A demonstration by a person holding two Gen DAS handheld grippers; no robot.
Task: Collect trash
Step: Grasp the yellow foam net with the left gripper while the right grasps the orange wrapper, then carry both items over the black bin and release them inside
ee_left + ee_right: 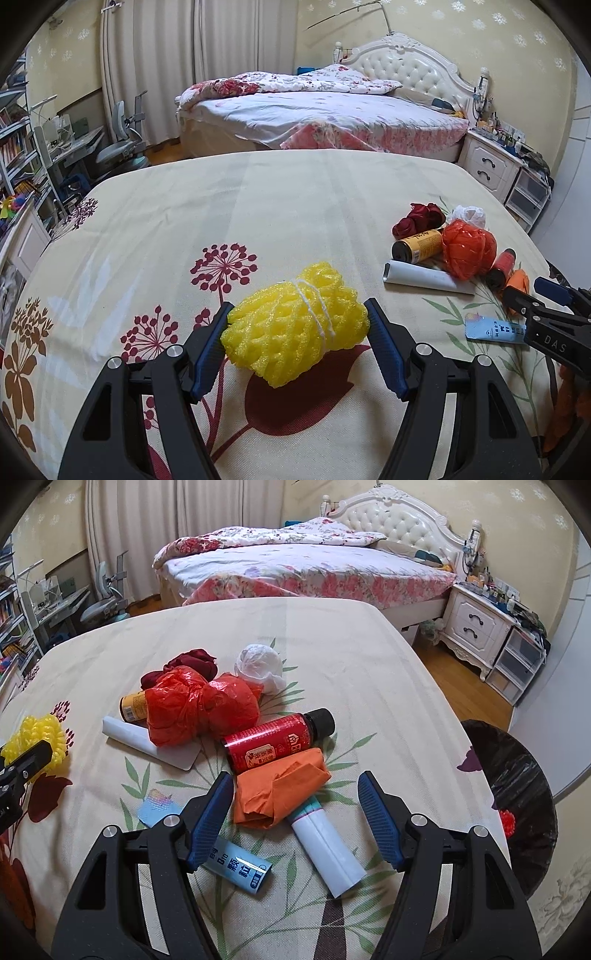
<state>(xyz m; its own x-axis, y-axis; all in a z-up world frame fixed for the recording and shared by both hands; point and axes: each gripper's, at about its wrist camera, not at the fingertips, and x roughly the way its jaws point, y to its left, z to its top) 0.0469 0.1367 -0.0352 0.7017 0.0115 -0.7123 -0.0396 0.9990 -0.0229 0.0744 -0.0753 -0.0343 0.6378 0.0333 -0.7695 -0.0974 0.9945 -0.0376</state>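
Bedroom table under floral cloth bearing trash. Left gripper pinching yellow foam net, sitting well left of red bottle. Right gripper spreading over orange wrapper just below bottle, pads not touching.

Both wrist cams close, angled down; share trash pile.

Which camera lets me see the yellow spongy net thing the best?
The left wrist view. There the yellow foam net sits big and whole between the left gripper fingers, with its white string showing. In the right wrist view the net is only a small patch at the left edge, partly hidden behind a black gripper finger.
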